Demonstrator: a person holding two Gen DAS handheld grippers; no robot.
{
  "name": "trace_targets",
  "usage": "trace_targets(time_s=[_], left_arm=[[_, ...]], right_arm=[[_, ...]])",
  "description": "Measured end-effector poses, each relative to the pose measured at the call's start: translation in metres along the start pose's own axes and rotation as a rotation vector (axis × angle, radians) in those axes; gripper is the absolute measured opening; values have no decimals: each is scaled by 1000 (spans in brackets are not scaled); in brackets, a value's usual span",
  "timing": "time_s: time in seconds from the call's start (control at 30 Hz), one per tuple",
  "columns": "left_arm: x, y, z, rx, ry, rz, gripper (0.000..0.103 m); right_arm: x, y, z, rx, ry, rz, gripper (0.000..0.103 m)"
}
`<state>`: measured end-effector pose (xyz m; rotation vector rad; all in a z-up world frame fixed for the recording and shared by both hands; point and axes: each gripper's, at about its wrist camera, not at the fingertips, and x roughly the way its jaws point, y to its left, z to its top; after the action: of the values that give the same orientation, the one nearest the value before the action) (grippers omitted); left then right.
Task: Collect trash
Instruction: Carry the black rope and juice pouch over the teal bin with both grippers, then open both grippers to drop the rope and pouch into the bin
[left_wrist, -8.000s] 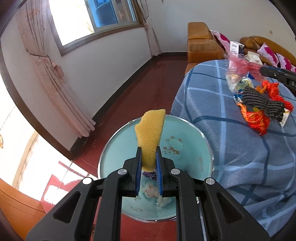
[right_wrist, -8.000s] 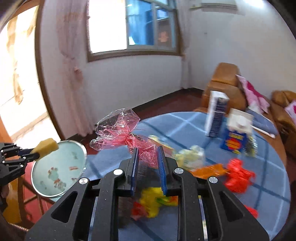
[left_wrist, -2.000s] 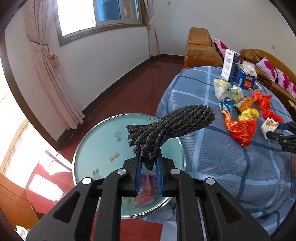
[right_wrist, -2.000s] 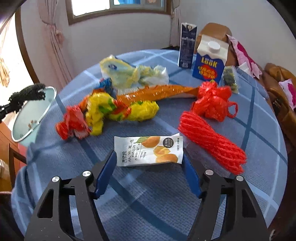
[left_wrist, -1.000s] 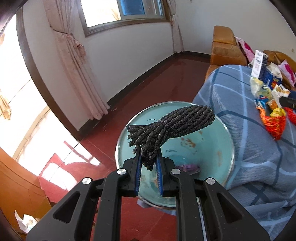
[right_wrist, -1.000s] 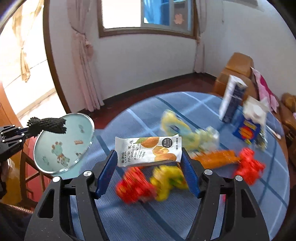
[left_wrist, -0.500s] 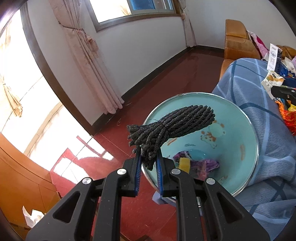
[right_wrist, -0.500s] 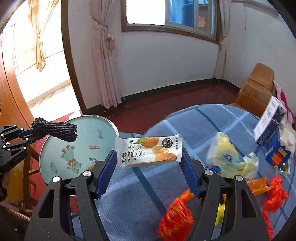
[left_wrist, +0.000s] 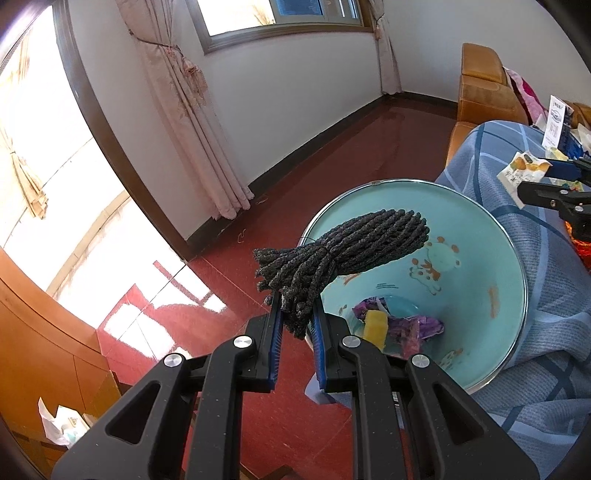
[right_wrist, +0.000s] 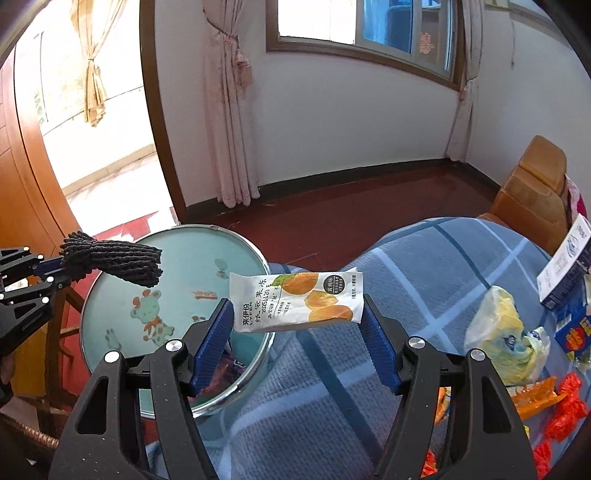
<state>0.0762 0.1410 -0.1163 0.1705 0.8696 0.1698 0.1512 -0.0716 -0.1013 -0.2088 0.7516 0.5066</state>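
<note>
My left gripper (left_wrist: 297, 325) is shut on a bundle of black rope (left_wrist: 343, 254) and holds it over the near rim of a teal enamel basin (left_wrist: 476, 236). The basin holds a yellow sponge piece (left_wrist: 375, 326) and purple wrappers (left_wrist: 417, 328). My right gripper (right_wrist: 299, 325) is shut on a white snack packet with orange fruit print (right_wrist: 295, 301), held by its two short ends above the table edge beside the basin (right_wrist: 110, 306). The right wrist view also shows the rope (right_wrist: 114, 264) and the left gripper (right_wrist: 55, 271).
A round table with a blue checked cloth (right_wrist: 424, 280) carries a yellow plastic bag (right_wrist: 506, 336), a carton (right_wrist: 565, 266), and orange and red wrappers (right_wrist: 554, 402). An orange sofa (left_wrist: 484, 88) stands behind. The floor (left_wrist: 332, 147) is red. A wooden cabinet (left_wrist: 44, 332) stands left.
The left gripper with the rope has swung left and closer over the basin. The right gripper has carried the snack packet from the table's middle towards the basin.
</note>
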Motion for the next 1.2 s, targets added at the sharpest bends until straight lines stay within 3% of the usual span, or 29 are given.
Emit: trace_targets(time_s=[0.47, 0.57, 0.67, 0.93, 1.0, 1.2], left_arm=[[1, -1, -2, 1, 6, -14, 17], [1, -1, -2, 1, 5, -23, 22], [-3, -3, -1, -5, -11, -35, 45], [-5, -9, -2, -5, -18, -63, 52], [-6, -8, -2, -16, -20, -60, 61], [-14, -24, 3, -20, -29, -105, 64]], right_arm=[[3, 8, -1, -23, 7, 17, 70], [2, 14, -1, -36, 1, 43, 77], [2, 20, -1, -55, -2, 63, 83], [-3, 18, -4, -43, -7, 57, 86], [-10, 13, -7, -39, -12, 43, 86], [-51, -25, -35, 32, -21, -68, 86]])
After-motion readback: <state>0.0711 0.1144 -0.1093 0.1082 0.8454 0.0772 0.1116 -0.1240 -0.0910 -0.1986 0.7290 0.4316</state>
